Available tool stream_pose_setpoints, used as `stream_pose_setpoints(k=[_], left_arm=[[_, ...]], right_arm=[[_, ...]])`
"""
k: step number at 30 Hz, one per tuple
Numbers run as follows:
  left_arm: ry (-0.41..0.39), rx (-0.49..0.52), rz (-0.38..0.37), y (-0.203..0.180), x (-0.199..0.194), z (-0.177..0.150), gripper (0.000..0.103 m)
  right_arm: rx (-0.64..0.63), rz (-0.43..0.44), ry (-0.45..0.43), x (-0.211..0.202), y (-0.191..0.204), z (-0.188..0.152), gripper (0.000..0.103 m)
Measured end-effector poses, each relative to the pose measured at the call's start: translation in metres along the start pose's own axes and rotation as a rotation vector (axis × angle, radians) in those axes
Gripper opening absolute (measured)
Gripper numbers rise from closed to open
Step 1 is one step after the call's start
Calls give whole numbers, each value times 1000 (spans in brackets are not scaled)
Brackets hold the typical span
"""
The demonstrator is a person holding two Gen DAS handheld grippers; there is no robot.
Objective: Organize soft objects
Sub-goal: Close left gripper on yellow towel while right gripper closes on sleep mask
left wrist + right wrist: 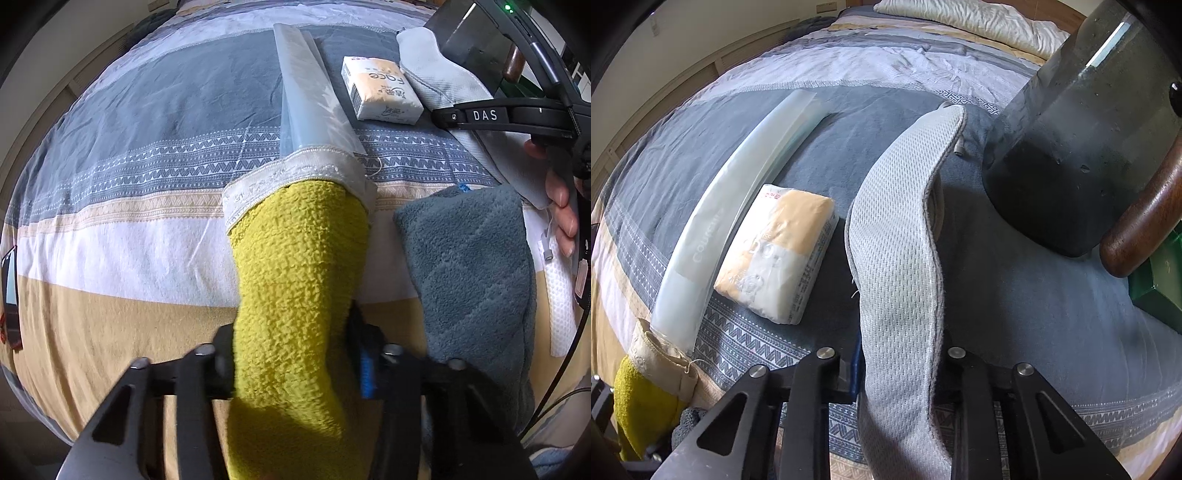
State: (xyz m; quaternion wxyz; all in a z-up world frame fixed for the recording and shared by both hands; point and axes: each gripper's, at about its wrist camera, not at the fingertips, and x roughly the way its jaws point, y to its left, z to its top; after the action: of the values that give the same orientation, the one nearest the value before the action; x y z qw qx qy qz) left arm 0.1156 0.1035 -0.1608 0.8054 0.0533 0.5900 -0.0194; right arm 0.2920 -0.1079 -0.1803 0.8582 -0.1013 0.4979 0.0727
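Nearest my left hand-held gripper [291, 365], clamped in it, is the yellow towel [299, 280], reaching over the bed [129, 258]. My right hand-held gripper [897, 373] pinches the grey mesh pouch [901, 236]. Either cloth could slip if it drags; the blue towel [472, 273], plastic sleeve [306, 96] and tissue pack [779, 254] crowd nearby

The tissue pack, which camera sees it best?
The right wrist view: the tissue pack lies close and large there on the bedspread, between the plastic bag and the grey mesh cloth. The left wrist view shows the pack smaller and farther off, though its "Face" print is readable.
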Motion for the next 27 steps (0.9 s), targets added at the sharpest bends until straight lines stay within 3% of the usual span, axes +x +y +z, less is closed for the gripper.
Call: stream_pose_setpoints(k=[8,27], left_arm=[[9,6,-7,5,-7,7,20],[-5,-17,11,22,-28,-3,14]], right_arm=[[-27,-28,-17,-6,7,-3,15],[-68,-19,-122,-51,16,-12,14]])
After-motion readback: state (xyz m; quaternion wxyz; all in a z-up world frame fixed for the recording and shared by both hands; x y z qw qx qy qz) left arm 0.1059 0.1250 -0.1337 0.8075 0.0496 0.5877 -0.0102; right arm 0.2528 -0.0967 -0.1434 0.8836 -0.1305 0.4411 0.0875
